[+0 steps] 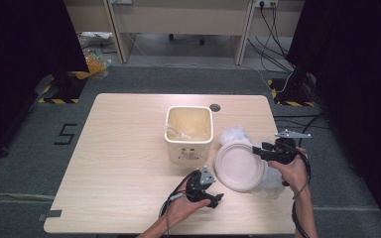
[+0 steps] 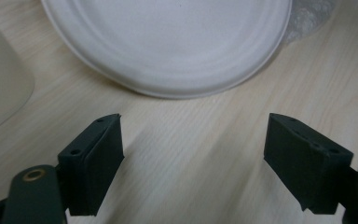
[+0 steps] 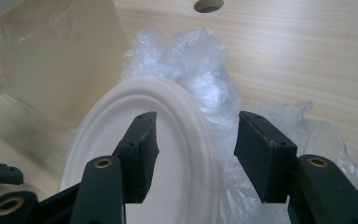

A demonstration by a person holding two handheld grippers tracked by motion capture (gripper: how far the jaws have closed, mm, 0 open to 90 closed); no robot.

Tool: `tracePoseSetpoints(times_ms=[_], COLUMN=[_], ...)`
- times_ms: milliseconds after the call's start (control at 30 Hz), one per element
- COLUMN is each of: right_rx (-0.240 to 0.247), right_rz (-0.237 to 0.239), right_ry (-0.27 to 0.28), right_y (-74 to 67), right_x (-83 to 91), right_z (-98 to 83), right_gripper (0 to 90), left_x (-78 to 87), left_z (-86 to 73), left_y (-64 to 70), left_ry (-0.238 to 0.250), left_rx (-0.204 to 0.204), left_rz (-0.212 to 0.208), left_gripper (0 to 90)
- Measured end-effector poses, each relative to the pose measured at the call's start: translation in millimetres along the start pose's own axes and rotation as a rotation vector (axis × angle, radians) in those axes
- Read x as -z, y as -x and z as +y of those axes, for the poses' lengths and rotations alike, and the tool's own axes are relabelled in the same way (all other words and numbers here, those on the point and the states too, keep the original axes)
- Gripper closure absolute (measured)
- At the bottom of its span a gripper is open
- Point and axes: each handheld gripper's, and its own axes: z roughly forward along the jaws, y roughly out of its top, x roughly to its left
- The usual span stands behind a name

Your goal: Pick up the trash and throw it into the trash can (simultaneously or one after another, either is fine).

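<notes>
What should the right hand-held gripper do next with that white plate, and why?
Probably close the right hand-held gripper: its open jaws already straddle the rim of the white plate, which lies tilted on crumpled clear plastic.

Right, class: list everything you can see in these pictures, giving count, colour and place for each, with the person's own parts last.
Table: one, light wood, centre.
Bin: one, cream, square, mid-table, clear liner inside.
Plate: one, white, round, right of the bin.
Plastic wrap: one crumpled clear heap, behind and under the plate.
Table hole: one, dark, far edge.
Left gripper: black, open, near the plate's front edge.
Right gripper: black, open, astride the plate's right rim.
</notes>
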Motion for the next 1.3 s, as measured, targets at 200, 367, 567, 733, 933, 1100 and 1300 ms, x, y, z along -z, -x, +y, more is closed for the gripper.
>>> tracePoseSetpoints(times_ms=[200,367,567,733,933,1100,1300], right_rx=[-0.017,-0.005,0.029,-0.004,0.001,0.010,0.016], right_rz=[0.038,0.062,0.071,0.128,0.147,0.160,0.168], right_ry=[-0.010,-0.015,-0.019,0.001,-0.008,-0.036,-0.004], right_y=[4.3,-3.3,-15.0,-16.0,-20.9,-25.8,-32.6], right_x=[-5.7,-8.4,-9.0,-4.4,-6.2,-11.3,-5.0], right_z=[-5.8,-5.0,-2.0,-2.2,-1.9,-3.6,2.6], right_gripper=[50.5,52.9,54.3,57.4,67.2,77.9,84.1], left_x=[-13.6,-20.3,-21.7,-21.8,-21.4,-20.8,-14.7], left_z=[5.8,7.6,8.1,8.0,7.9,7.4,4.8], left_y=[2.7,4.4,7.2,7.8,7.6,7.3,6.7], left_ry=[0.000,0.005,0.002,0.002,0.005,0.009,0.033], left_rx=[-0.002,-0.014,-0.030,-0.030,-0.024,-0.016,-0.004], left_rz=[-0.004,0.000,0.017,0.024,0.024,0.019,0.003], left_gripper=[19.6,19.8,20.6,21.3,21.5,21.6,22.9])
